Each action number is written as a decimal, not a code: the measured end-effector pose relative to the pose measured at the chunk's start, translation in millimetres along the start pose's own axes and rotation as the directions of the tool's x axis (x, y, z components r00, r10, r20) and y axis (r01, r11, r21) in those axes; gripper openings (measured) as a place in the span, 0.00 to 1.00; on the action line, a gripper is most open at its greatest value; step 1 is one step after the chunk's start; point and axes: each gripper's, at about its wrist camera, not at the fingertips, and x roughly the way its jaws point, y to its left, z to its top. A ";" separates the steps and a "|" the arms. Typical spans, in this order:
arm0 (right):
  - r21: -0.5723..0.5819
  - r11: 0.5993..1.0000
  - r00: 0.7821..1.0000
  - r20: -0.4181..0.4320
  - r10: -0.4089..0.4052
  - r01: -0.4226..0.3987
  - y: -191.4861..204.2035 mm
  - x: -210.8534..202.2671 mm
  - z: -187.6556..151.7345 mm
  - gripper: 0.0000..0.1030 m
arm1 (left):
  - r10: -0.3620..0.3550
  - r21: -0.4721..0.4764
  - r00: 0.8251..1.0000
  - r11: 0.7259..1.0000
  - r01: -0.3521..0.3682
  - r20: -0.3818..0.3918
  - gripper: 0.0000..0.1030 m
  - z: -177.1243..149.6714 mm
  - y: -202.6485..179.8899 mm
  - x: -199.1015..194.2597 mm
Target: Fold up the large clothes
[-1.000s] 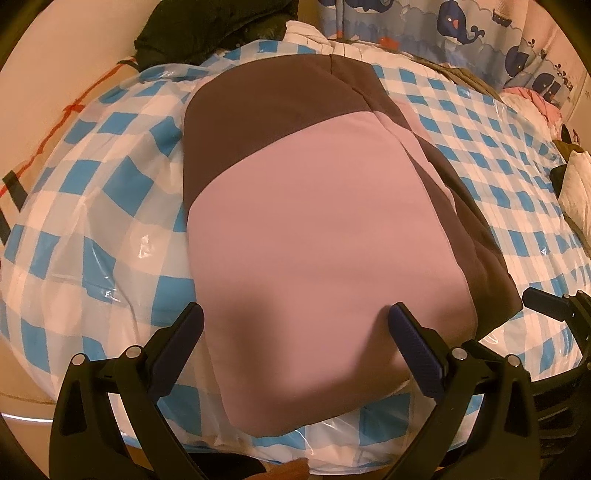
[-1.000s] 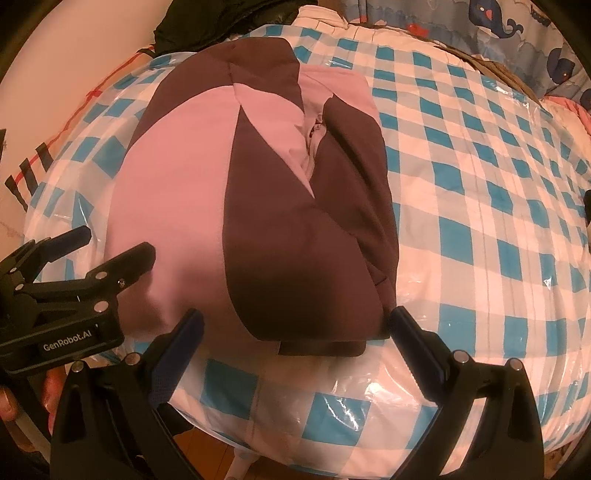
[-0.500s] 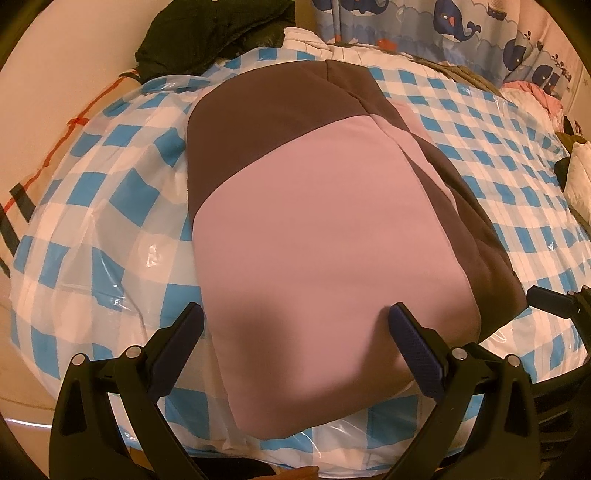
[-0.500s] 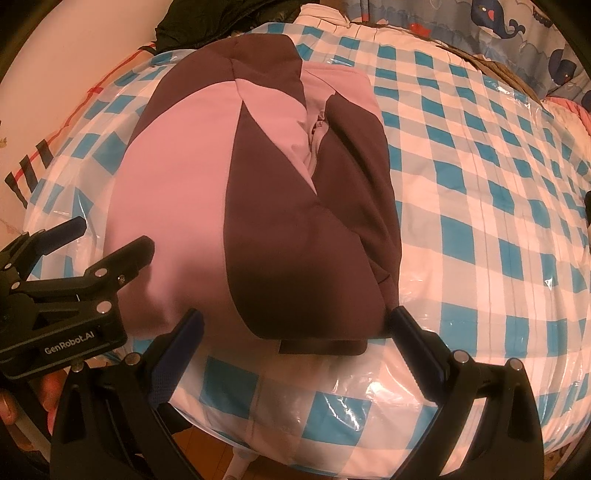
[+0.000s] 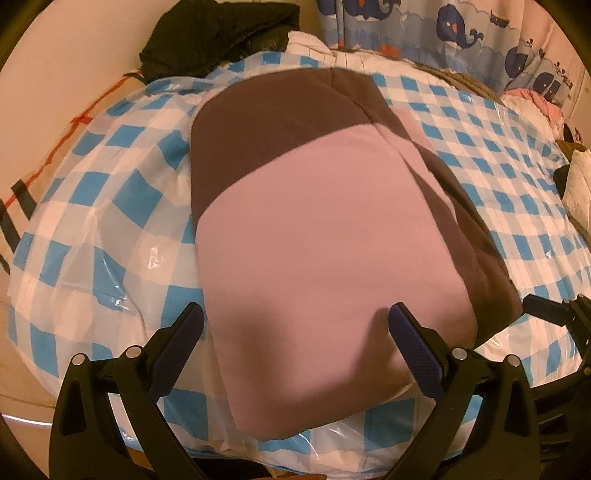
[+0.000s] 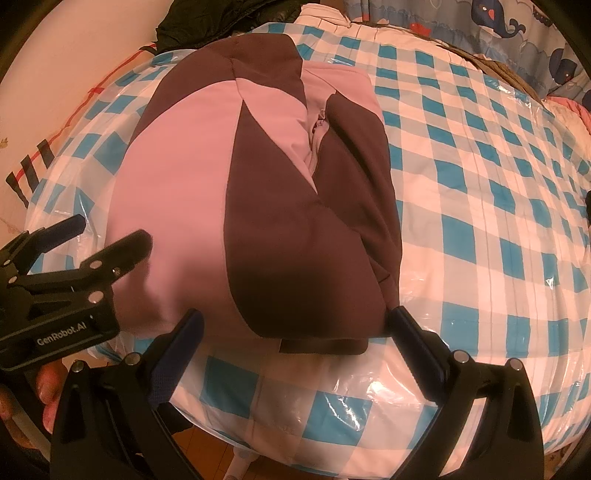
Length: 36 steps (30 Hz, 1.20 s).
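A folded pink and dark brown jacket (image 5: 314, 240) lies on a blue and white checked bed cover under clear plastic (image 5: 110, 221). In the right wrist view the jacket (image 6: 258, 206) shows its brown sleeve and zipper on top. My left gripper (image 5: 295, 321) is open and empty, its fingers spread above the jacket's near pink edge. My right gripper (image 6: 295, 325) is open and empty over the jacket's near brown corner. The left gripper also shows at the left of the right wrist view (image 6: 110, 236).
A black garment (image 5: 218, 33) is piled at the far left corner by the wall. A whale-print curtain (image 5: 461, 33) hangs behind the bed. Pink and white items (image 5: 535, 103) lie at the far right. The bed's near edge (image 6: 295, 435) drops to a wooden floor.
Both views have drawn back slightly from the jacket. The jacket lies as before. Both grippers stay open.
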 end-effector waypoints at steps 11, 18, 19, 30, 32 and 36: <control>0.001 1.000 1.000 -0.001 0.000 0.000 0.2 0.2 -0.4 0.93 | -0.014 -0.005 0.998 1.000 0.015 0.053 0.94 -0.7 -2.2 -12.8; 0.002 1.000 1.000 0.000 0.000 0.000 0.6 0.4 -0.2 0.93 | 0.018 0.016 0.998 1.000 -0.019 0.059 0.94 -0.7 -7.0 -13.3; 0.002 1.000 1.000 0.000 0.000 0.000 0.6 0.5 -0.2 0.93 | 0.026 0.024 0.998 0.999 -0.027 0.063 0.94 -0.9 -8.6 -14.2; 0.001 1.000 1.000 0.000 -0.001 0.001 0.4 0.5 -0.5 0.93 | 0.031 0.028 0.997 0.999 -0.033 0.069 0.94 -0.7 -7.4 -15.7; 0.002 1.000 1.000 0.000 0.000 0.000 0.4 0.6 -0.5 0.93 | 0.033 0.030 0.997 0.999 -0.035 0.070 0.94 -0.5 -7.2 -15.7; 0.002 1.000 1.000 0.000 0.000 0.000 0.6 0.8 -0.4 0.93 | 0.005 0.023 0.998 1.000 -0.006 0.061 0.94 -0.2 -6.8 -15.2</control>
